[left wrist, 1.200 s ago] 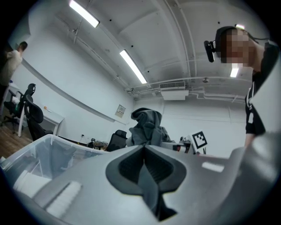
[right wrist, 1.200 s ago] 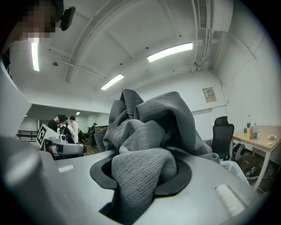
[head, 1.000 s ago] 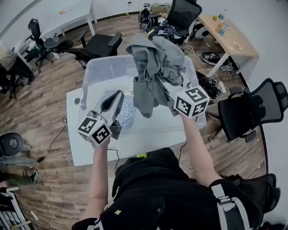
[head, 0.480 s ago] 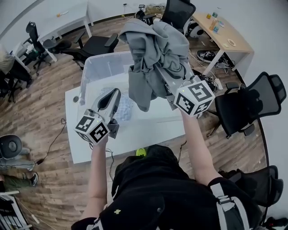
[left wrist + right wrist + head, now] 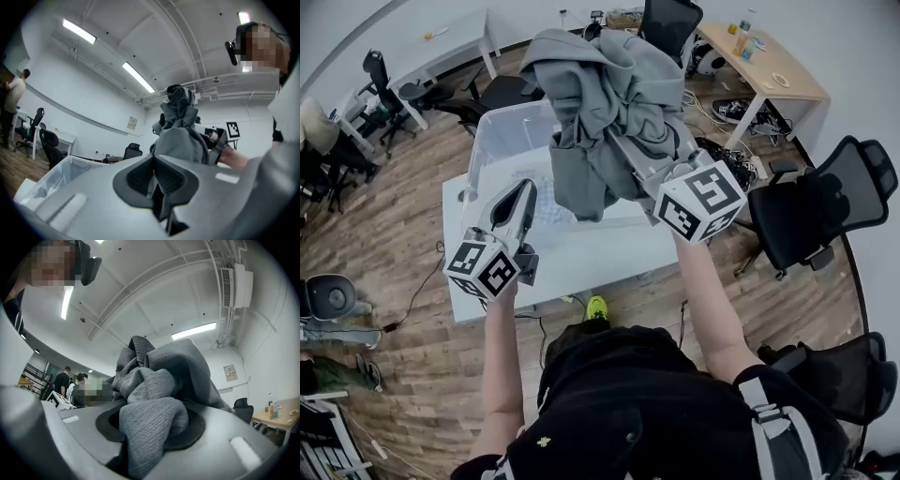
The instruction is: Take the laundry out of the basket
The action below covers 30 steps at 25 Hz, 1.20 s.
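So the left tool at 10 o'clock is pinched shut, nothing in it. The right tool at 1 o'clock is clamped on a bunched-up grey garment, up above the clear basket at 11 on the white worktop.

Basket: far wall and right side hidden behind grey garment.
Right tool pads: buried under cloth.
Basket contents: too faint through the wall to tell.
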Each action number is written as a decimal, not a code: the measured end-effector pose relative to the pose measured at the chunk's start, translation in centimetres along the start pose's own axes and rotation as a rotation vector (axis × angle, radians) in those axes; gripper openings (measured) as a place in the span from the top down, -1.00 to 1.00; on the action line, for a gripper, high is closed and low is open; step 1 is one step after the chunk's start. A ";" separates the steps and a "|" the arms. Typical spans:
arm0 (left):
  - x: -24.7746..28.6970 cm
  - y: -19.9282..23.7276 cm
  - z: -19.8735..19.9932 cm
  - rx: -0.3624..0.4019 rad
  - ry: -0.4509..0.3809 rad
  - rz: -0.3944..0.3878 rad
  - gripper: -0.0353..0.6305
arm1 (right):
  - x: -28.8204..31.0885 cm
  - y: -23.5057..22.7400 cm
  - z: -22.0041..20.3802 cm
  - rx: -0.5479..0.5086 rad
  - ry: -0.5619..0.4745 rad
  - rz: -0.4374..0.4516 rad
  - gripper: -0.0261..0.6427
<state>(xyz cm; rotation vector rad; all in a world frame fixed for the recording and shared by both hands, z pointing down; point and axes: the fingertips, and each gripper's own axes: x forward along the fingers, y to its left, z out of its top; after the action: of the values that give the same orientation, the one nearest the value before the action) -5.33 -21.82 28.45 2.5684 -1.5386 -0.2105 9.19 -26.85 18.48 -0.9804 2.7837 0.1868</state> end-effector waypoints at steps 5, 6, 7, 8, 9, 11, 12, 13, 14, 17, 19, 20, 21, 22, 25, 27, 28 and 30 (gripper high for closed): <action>-2.5 -3.6 -0.1 0.058 -0.005 0.034 0.87 | -4.8 2.4 3.7 -0.011 -0.068 0.039 0.43; -2.9 -4.4 -0.4 0.048 -0.008 0.037 0.87 | -5.8 2.7 4.2 -0.011 -0.073 0.045 0.43; -3.5 -5.2 -0.7 0.036 -0.009 0.038 0.87 | -6.7 3.0 4.7 -0.009 -0.076 0.050 0.43; -4.1 -6.0 -1.0 0.028 -0.008 0.039 0.87 | -7.5 3.5 5.0 -0.007 -0.078 0.057 0.43; -4.9 -6.7 -1.3 0.027 -0.006 0.043 0.87 | -8.2 4.1 5.3 -0.005 -0.081 0.065 0.43; -6.4 -8.0 -1.9 0.035 -0.003 0.057 0.87 | -9.8 5.3 5.5 -0.001 -0.083 0.082 0.43; -7.1 -8.6 -2.2 0.037 -0.003 0.064 0.87 | -10.6 5.9 5.4 0.001 -0.081 0.090 0.43; -7.7 -9.2 -2.4 0.038 -0.004 0.071 0.87 | -11.4 6.4 5.3 0.004 -0.078 0.097 0.43; -8.3 -9.8 -2.7 0.036 -0.004 0.079 0.87 | -12.2 6.9 5.1 0.008 -0.074 0.104 0.43; -10.7 -11.6 -3.8 0.024 0.000 0.104 0.87 | -14.2 8.6 4.7 0.029 -0.060 0.134 0.43; -12.5 -12.5 -4.5 0.016 0.005 0.123 0.87 | -15.2 10.2 4.4 0.041 -0.055 0.158 0.43; -13.5 -12.8 -4.9 0.011 0.004 0.133 0.87 | -15.6 11.2 4.3 0.045 -0.054 0.171 0.43; -14.6 -13.0 -5.2 0.005 0.003 0.144 0.87 | -15.9 12.3 4.3 0.049 -0.055 0.188 0.43; -15.7 -13.1 -5.5 0.001 0.003 0.154 0.87 | -16.0 13.6 4.3 0.054 -0.057 0.207 0.43; -17.8 -13.6 -5.5 0.002 0.004 0.201 0.87 | -16.2 16.0 5.0 0.078 -0.075 0.287 0.43; -18.8 -13.6 -5.2 0.004 0.000 0.249 0.87 | -15.8 17.3 5.2 0.103 -0.086 0.348 0.43; -19.7 -13.3 -5.2 0.005 -0.002 0.272 0.87 | -15.6 18.2 5.1 0.115 -0.087 0.377 0.43; -21.8 -12.3 -5.2 0.008 -0.006 0.314 0.87 | -14.9 20.6 4.6 0.137 -0.082 0.426 0.43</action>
<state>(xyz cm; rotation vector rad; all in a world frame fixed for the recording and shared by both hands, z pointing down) -3.88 3.48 32.24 2.2891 -1.9169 -0.1768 8.26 -1.05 18.37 -0.3326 2.8459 0.0879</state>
